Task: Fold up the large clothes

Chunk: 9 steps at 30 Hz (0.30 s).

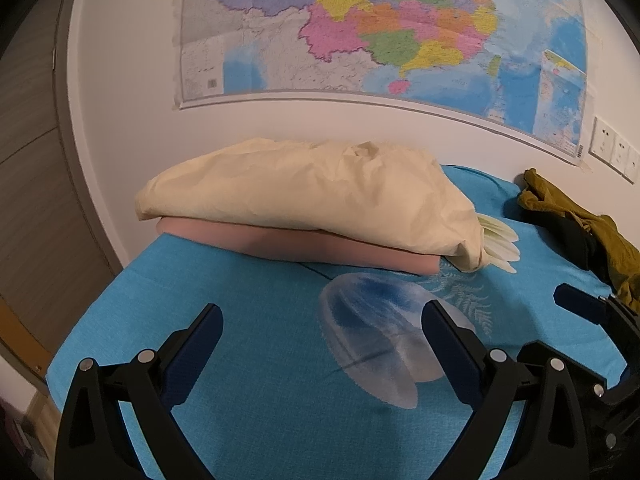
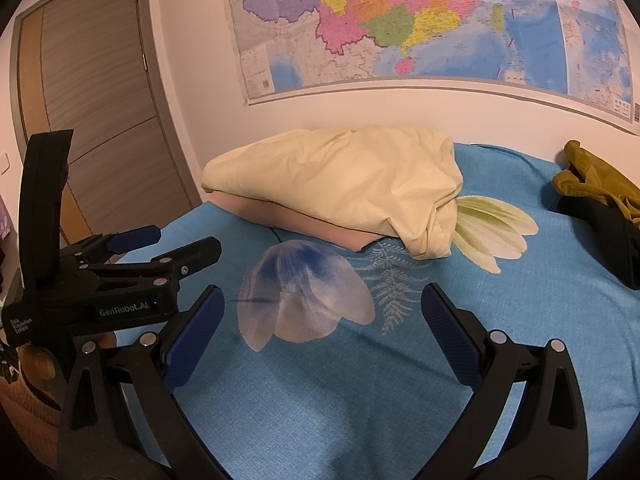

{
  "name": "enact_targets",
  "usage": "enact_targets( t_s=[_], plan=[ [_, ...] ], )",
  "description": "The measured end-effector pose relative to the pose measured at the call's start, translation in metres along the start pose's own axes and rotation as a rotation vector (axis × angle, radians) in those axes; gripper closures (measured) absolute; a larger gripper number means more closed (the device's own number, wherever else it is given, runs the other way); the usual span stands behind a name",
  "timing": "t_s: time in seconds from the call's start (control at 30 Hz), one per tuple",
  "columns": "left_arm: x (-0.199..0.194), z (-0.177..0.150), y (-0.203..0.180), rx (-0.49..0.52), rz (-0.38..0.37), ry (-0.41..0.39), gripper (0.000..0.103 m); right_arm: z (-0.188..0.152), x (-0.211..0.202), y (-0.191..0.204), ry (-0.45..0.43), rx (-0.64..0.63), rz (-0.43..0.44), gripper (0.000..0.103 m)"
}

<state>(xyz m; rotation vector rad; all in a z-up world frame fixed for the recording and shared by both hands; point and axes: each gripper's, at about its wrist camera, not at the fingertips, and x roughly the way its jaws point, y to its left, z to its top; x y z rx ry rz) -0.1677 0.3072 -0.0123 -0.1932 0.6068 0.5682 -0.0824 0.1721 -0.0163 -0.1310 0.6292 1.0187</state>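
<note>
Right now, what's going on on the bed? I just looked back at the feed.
Nothing is being handled. Both the left gripper and the right gripper hover open and empty over the blue bedsheet. A cream cloth sits folded on a pink one near the wall. An olive-and-black garment lies crumpled to the right, not yet folded.

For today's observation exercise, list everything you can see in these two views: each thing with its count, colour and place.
Bedsheet: one, blue with flower print, covering the bed.
Cream bundle: one, pale yellow, atop the pink cloth, near the wall.
Pink cloth: one, folded, under the bundle.
Olive garment: one, olive and black, crumpled at far right.
Map: one, multicoloured, on the wall.
Door: one, brown, left.
Sockets: white, on the wall, right.
Left gripper: black, blue pads, open.
Right gripper: same, open.
</note>
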Motion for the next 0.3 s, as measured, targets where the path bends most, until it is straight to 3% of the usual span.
enact_targets(
  t_s=[0.13, 0.3],
  plan=[
    [0.004, -0.001, -0.008, 0.002, -0.036, 0.026, 0.007, -0.003, -0.008, -0.01, -0.007, 0.025, -0.022, 0.006],
    [0.014, -0.003, -0.026, -0.011, -0.156, 0.08, 0.007, -0.011, -0.027, -0.032, -0.024, 0.077, -0.097, 0.006]
  ],
)
